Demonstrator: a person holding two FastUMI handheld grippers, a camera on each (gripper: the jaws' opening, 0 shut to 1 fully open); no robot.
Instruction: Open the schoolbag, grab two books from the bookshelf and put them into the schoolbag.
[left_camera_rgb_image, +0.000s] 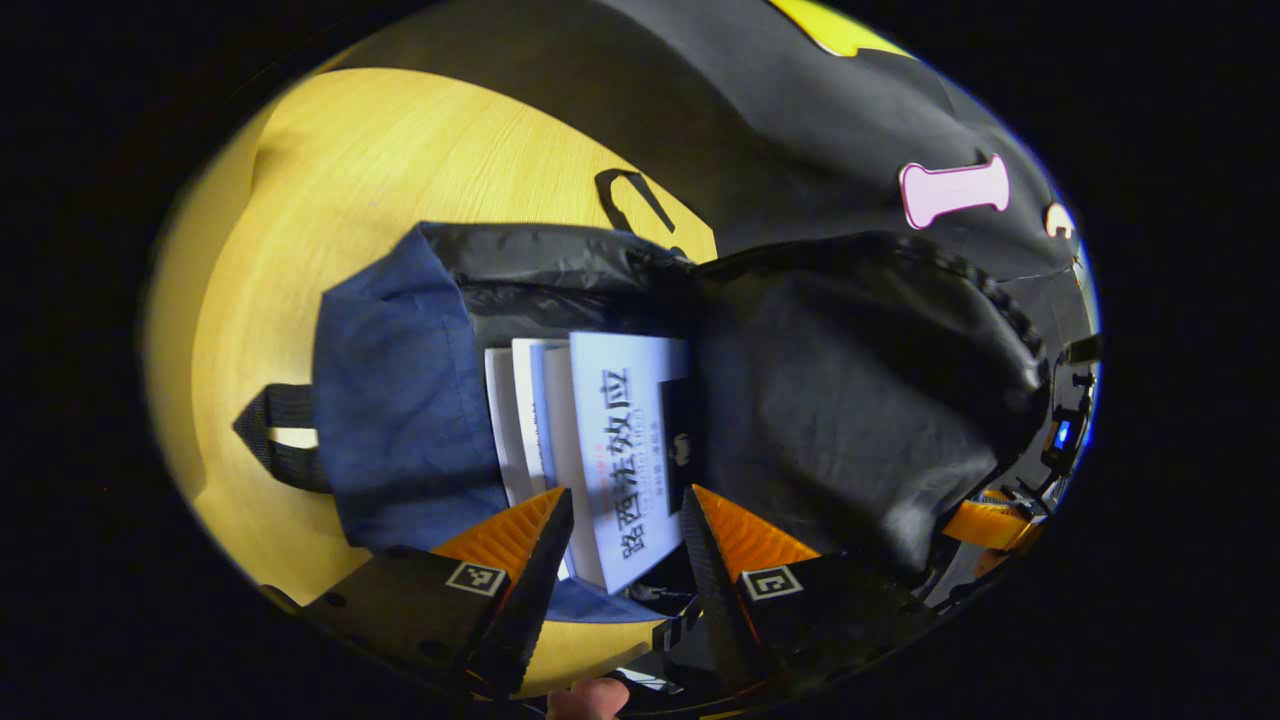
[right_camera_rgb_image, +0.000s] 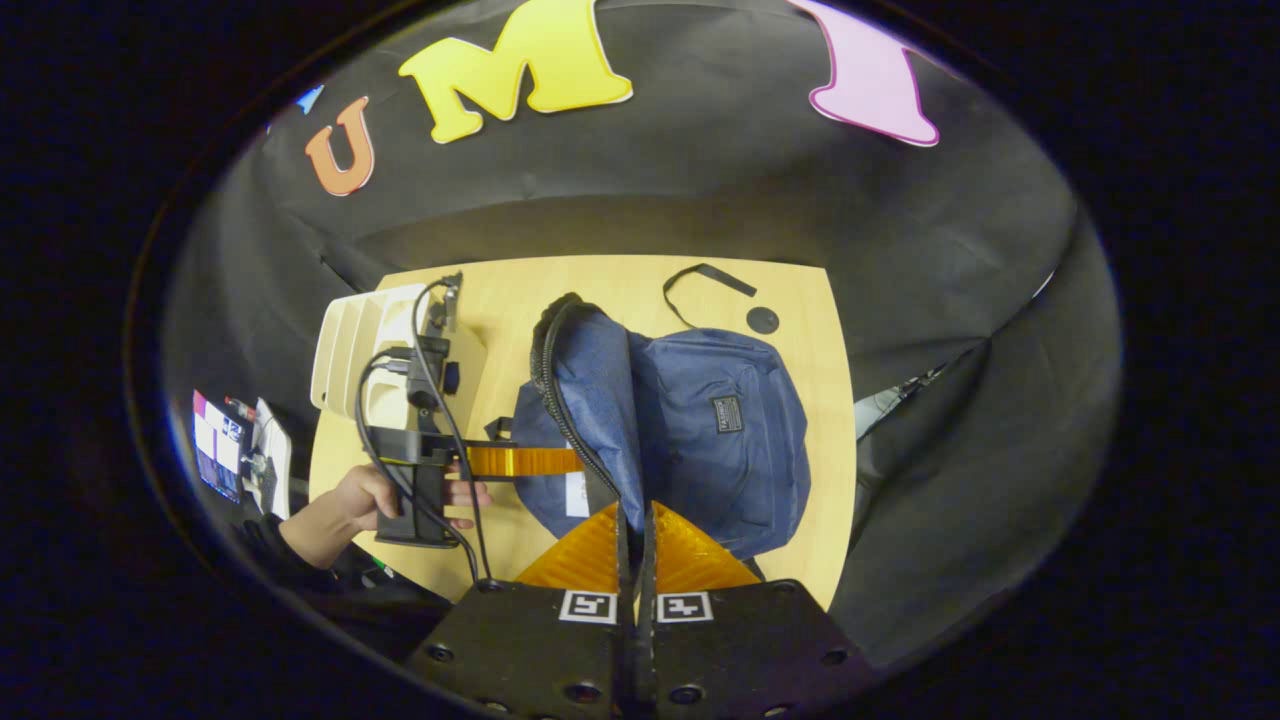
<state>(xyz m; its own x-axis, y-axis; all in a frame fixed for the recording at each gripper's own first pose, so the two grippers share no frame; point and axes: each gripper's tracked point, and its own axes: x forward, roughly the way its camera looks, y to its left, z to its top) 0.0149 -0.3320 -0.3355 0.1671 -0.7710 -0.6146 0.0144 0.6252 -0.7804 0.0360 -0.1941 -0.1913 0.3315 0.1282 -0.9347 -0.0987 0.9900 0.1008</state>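
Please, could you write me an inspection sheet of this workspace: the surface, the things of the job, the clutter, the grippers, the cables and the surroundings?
Surface: wooden table, pale, bare around the bag.
Job's things: blue schoolbag lying on the table, its flap held up; books already inside its mouth; white bookshelf at the table's far left corner; whether it holds any book cannot be told.
Clutter: a black strap and a small dark disc behind the bag.
Grippers: left gripper, jaws open around the books, at the bag's mouth; right gripper, jaws closed on the flap's edge.
Cables: black cables looping over the left gripper and the hand.
Surroundings: black cloth wall.
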